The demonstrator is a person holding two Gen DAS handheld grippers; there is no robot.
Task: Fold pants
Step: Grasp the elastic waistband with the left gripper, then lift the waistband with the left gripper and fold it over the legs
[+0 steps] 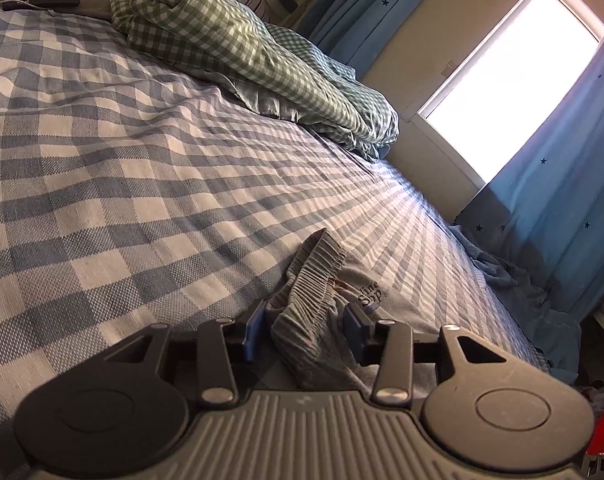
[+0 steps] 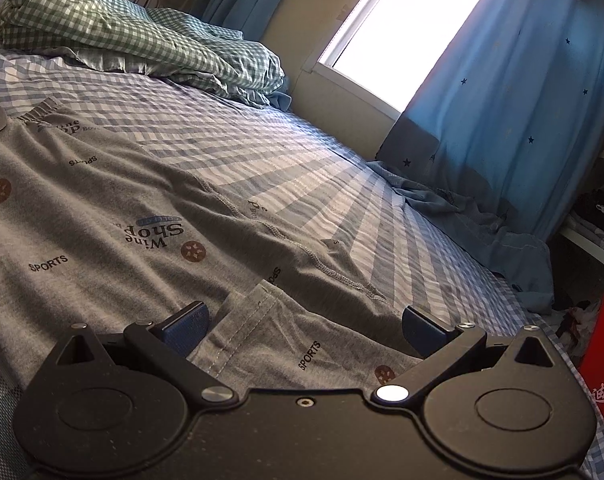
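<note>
The grey pants (image 2: 113, 216) lay spread flat on the checked bed (image 1: 121, 168). At their waistband end, the left gripper (image 1: 306, 328) had its fingers spread around the bunched elastic. At the hem end, the right gripper (image 2: 306, 328) straddled the cuff, fingers wide apart.

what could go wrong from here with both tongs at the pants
1. The left tongs are open around the bunched waistband; closing there may catch only one layer, or the checked sheet beneath.
2. The right tongs are open wide over the leg hem, which is already creased, so a fold may trap wrinkles.
3. The pants lie near the bed edge by the curtain; a pull that way could drag them off.
</note>
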